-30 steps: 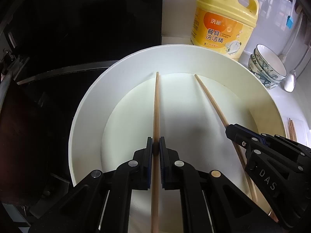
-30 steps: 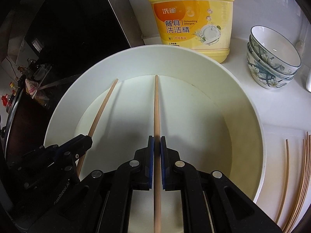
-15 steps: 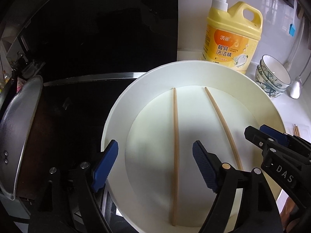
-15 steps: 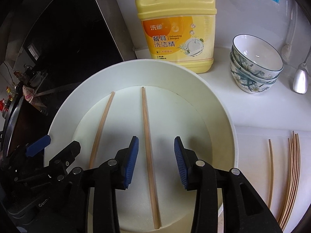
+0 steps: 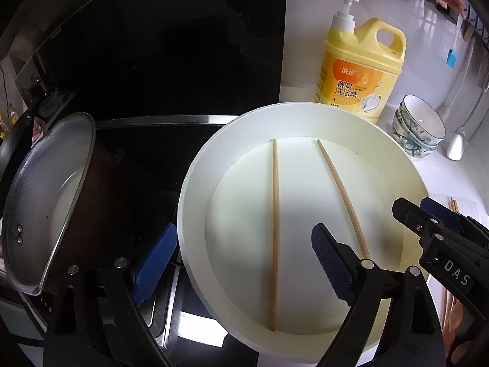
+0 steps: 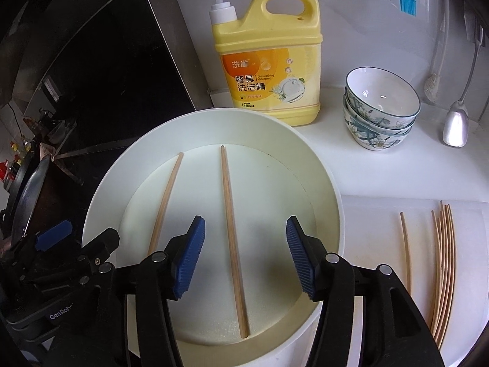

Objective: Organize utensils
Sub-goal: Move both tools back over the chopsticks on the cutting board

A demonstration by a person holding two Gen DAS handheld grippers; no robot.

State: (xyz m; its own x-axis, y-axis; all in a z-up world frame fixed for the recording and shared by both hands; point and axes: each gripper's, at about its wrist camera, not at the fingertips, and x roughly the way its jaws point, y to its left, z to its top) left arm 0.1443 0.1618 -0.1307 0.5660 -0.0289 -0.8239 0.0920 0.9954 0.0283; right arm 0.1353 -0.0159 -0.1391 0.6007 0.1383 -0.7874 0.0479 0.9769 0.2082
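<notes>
A white round basin [image 5: 397,168] [image 6: 324,189] holds two wooden chopsticks lying flat and apart. My left gripper [image 5: 244,263] hangs above the left chopstick [image 5: 275,232], its jaws opening wide with nothing pressed between them. One blue pad is outside the basin's left rim. My right gripper [image 6: 244,257] hangs above the other chopstick [image 6: 232,238], jaws also opening, pads clear of it. The left chopstick [image 6: 166,198] lies beside it. Each gripper shows at the edge of the other's view: the right gripper [image 5: 418,211] and the left gripper [image 6: 79,235].
A yellow detergent bottle [image 6: 269,61] stands behind the basin, with stacked patterned bowls [image 6: 379,113] and a hanging metal spoon [image 6: 455,125] to its right. Several chopsticks [image 6: 443,260] lie on a white board at right. A metal pan [image 5: 45,202] sits on the black hob at left.
Both grippers were shut on a chopstick each and have let go. The chopsticks now lie in the basin. Both grippers have drawn back and up, jaws spreading.
</notes>
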